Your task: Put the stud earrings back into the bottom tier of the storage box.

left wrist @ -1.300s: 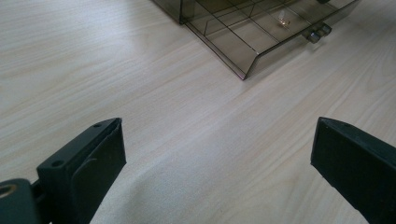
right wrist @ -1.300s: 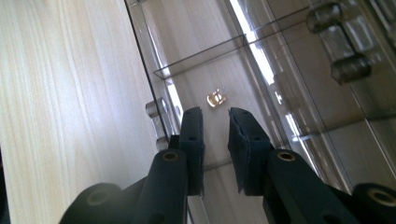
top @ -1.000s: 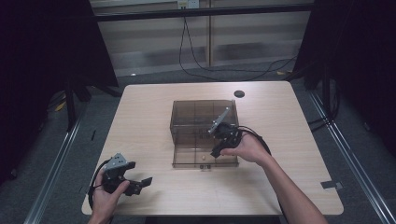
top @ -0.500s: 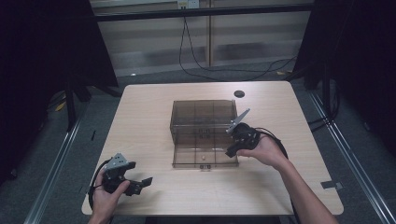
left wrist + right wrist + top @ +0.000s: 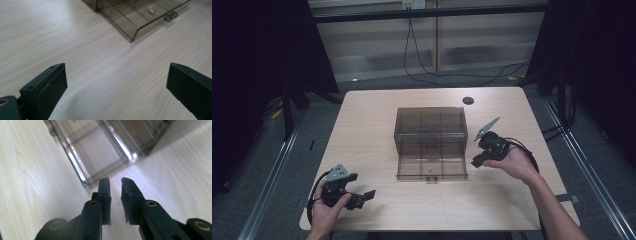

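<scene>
Right gripper [image 5: 475,162]: held in the person's right hand [image 5: 517,162], just off the right side of the smoky clear box, low over the table. Its jaws have just been closing a little further; in the right gripper view they stand narrow, a slim gap between the pads [image 5: 106,192], with nothing in it. Released, not clenched on anything.
Right gripper aim: its own view looks along the jaws at the pulled-out drawer's near corner, which sits just ahead of the tips but apart from them. That view is blurred.
Left gripper [image 5: 367,196]: in the left hand [image 5: 329,210] near the table's front left corner, well apart from the box. Jaws spread wide in the left gripper view, bare wood between them; released, grasping nothing.
Box [image 5: 430,122]: tinted see-through plastic, standing about mid-table, with divider lines showing through its top.
Drawer [image 5: 432,167]: drawn out toward the person, resting level on the table, split into compartments, with a small handle at its front edge.
Small object [image 5: 429,169]: a tiny pale, amber-looking piece lying in one of the drawer's front compartments, near the middle; too small to tell what it is. It shows in the left gripper view too [image 5: 152,10].
Table [image 5: 372,125]: light wood grain, rounded corners.
Dark disc [image 5: 468,100]: small, round, lying on the far part of the table beyond the box.
</scene>
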{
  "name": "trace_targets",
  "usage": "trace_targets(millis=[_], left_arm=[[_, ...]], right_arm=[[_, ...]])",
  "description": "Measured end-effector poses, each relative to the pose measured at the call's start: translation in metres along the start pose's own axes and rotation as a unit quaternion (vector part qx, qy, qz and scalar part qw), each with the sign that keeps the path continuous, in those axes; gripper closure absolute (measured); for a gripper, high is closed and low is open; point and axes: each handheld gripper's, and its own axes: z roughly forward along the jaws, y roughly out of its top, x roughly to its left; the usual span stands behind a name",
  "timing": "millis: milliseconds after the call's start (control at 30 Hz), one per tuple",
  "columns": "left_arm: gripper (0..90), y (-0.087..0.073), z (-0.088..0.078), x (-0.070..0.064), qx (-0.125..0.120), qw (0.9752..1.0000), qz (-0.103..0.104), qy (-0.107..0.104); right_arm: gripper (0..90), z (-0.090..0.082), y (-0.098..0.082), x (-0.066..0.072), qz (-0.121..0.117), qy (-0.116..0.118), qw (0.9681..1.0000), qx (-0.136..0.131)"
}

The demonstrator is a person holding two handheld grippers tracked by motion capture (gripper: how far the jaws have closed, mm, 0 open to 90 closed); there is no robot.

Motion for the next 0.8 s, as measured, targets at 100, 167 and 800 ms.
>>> trace_targets(millis=[100, 167, 800], left_arm=[[3.1, 0.0, 0.0, 0.0, 0.001, 1.0, 0.001, 0.001], [3.1, 0.0, 0.0, 0.0, 0.001, 1.0, 0.001, 0.001], [3.1, 0.0, 0.0, 0.0, -0.002, 1.0, -0.001, -0.001]], right_arm=[[79.3, 0.005, -0.009, -0.009, 0.01, -0.007, 0.9998, 0.014], [79.2, 0.006, -0.01, -0.011, 0.007, -0.009, 0.9998, 0.019], [80.7, 0.025, -0.011, -0.021, 0.007, -0.012, 0.9987, 0.049]])
